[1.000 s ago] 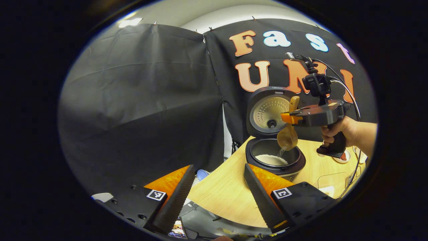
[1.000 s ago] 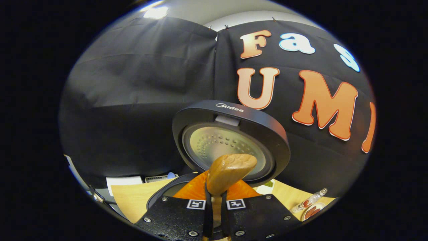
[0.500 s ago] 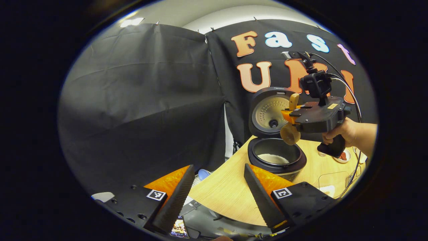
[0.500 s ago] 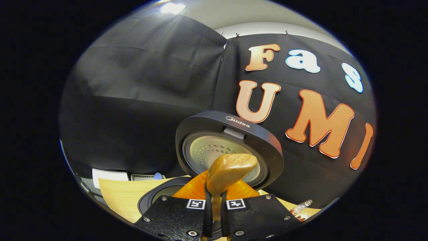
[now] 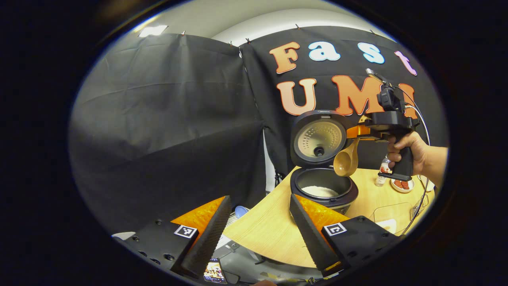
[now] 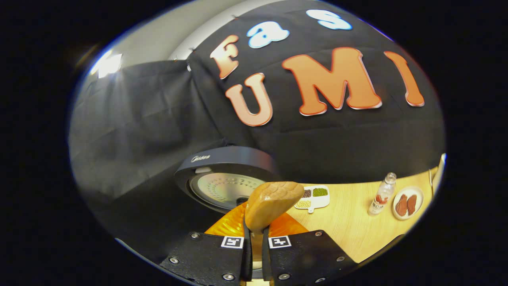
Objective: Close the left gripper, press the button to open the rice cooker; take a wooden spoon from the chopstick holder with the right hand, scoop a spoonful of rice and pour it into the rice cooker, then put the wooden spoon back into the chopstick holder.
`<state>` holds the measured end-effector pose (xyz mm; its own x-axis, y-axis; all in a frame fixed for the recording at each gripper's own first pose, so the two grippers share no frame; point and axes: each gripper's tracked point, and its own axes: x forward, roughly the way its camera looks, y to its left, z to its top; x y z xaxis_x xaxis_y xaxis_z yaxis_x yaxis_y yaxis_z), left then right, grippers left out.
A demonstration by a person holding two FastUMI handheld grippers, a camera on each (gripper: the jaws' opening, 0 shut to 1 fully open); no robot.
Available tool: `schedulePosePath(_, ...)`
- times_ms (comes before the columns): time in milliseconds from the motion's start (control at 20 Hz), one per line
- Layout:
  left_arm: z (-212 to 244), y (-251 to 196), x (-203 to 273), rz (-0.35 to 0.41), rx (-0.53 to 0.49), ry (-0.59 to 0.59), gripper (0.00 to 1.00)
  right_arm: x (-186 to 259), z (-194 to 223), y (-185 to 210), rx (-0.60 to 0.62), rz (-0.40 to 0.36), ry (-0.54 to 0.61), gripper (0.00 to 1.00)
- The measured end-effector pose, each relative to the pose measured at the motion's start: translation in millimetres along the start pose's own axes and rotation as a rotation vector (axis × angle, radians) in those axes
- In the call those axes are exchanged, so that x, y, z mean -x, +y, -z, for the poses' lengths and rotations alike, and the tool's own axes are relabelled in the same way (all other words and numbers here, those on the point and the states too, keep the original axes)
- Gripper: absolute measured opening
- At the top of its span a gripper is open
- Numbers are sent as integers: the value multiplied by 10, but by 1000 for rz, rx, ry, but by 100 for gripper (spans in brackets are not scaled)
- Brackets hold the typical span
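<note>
Black cloth drapes the booth behind a pale wooden bench (image 5: 274,226). At about 6 o'clock of the left gripper view, the left gripper (image 5: 260,232) hangs with its fingers spread wide, holding nothing, over the bench's near edge. Toward 3 o'clock stands the rice cooker (image 5: 323,190), its lid (image 5: 319,138) swung upright and white rice (image 5: 319,191) lying in the pot. Just right of the lid, a hand (image 5: 406,147) holds the right gripper (image 5: 357,132) above the pot's right rim, with the wooden spoon (image 5: 346,163) hanging bowl-down from it.

At 6 o'clock of the right gripper view, the right gripper's fingers are pinched on the spoon's handle, whose rounded end rises between them. Behind at 7 o'clock is the open lid; toward 4 o'clock lie a divided tray (image 6: 313,197) of grains, a small bottle (image 6: 381,194) and a saucer (image 6: 407,203).
</note>
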<state>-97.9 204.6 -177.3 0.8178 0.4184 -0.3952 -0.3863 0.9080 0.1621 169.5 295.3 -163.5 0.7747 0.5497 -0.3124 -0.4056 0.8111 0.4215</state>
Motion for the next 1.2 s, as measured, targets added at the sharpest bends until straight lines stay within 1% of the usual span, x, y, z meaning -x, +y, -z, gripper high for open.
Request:
schedulePosePath(150,4,-144,58,35,-3,-1,100,305,-80,-379,-115,34,-9,9)
schedulePosePath(500,-49,-547,193,124,-24,-9,100,1162,-167,-1440,-279,181,-67,9)
schedulePosePath(700,-93,-813,269,176,-48,-13,100,1671,-162,-2028,-326,270,-103,8)
schedulePosePath(750,-91,-885,281,188,-51,-11,100,1788,-152,-2160,-338,290,-112,4)
schedulePosePath(800,-95,-950,300,201,-54,-8,100,1904,-153,-2286,-354,310,-121,9)
schedulePosePath(950,-108,-1149,328,236,-68,-2,100,2232,-123,-2587,-393,351,-147,9)
schedulePosePath(1000,-126,-1226,333,249,-71,-1,95,2323,-116,-2694,-398,368,-158,9)
schedulePosePath(1050,-132,-1293,326,259,-77,0,100,2422,-100,-2808,-401,386,-169,9)
schedulePosePath(1200,-189,-1471,324,289,-93,-6,100,2683,-50,-3120,-398,441,-191,9)
